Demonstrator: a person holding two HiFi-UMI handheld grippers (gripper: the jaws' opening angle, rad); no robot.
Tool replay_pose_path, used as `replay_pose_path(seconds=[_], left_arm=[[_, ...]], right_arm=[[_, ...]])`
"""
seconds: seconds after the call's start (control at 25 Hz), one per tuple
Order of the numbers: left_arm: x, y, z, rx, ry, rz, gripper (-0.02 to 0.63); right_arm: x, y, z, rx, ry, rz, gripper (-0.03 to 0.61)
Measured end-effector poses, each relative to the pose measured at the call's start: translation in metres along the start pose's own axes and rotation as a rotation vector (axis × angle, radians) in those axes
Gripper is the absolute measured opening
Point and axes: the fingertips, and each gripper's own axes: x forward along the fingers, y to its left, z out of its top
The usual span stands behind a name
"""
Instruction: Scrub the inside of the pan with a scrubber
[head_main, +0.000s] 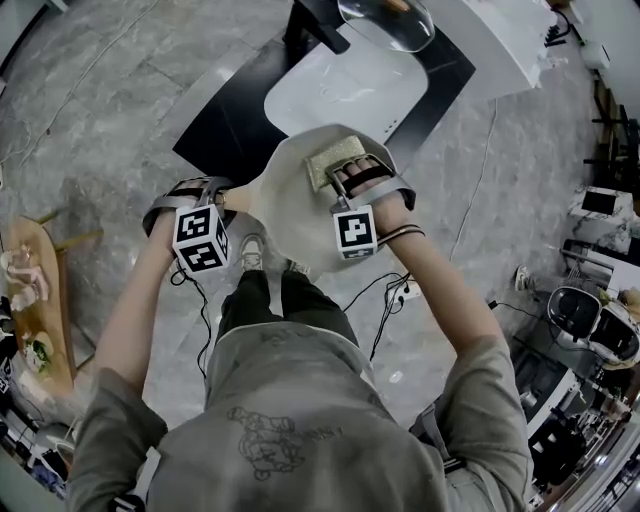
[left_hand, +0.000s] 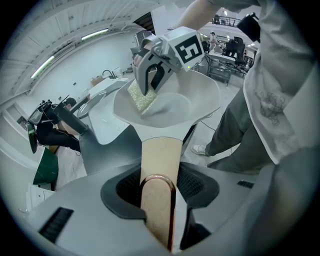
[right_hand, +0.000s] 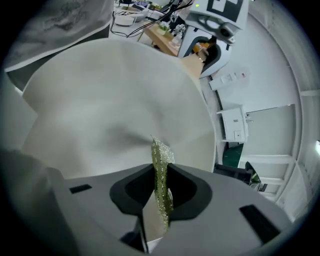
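Note:
A cream pan (head_main: 300, 205) is held in the air above the floor. My left gripper (head_main: 222, 196) is shut on its tan handle (left_hand: 159, 165), which runs between the jaws in the left gripper view. The pan's bowl (left_hand: 175, 102) faces the right gripper. My right gripper (head_main: 345, 178) is shut on a yellow-green glittery scrubber (head_main: 333, 158), whose edge (right_hand: 161, 175) sticks out between the jaws and presses against the pan's inside (right_hand: 115, 100). In the left gripper view the scrubber (left_hand: 142, 97) lies on the pan's far wall under the right gripper (left_hand: 152, 80).
A white sink (head_main: 345, 90) in a black counter lies just beyond the pan. A wooden table (head_main: 35, 300) with small items stands at the left. Cables (head_main: 395, 295) run over the marble floor. The person's legs and shoes (head_main: 250, 250) are below the pan.

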Motion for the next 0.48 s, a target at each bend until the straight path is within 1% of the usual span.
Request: replay_pose_path(seconds=[0.08, 0.28, 0.48], left_arm=[[0.000, 0.000, 0.000, 0.000, 0.001, -0.001, 0.193], [0.000, 0.001, -0.001, -0.004, 0.000, -0.002, 0.193], [0.001, -0.001, -0.001, -0.011, 0.001, 0.004, 0.192]], right_arm=[[0.003, 0.017, -0.008, 0.011, 0.031, 0.057, 0.078], [0.002, 0.041, -0.031, 0.129, 0.083, 0.154, 0.078], [-0.005, 0.070, -0.055, 0.210, 0.144, 0.267, 0.078]])
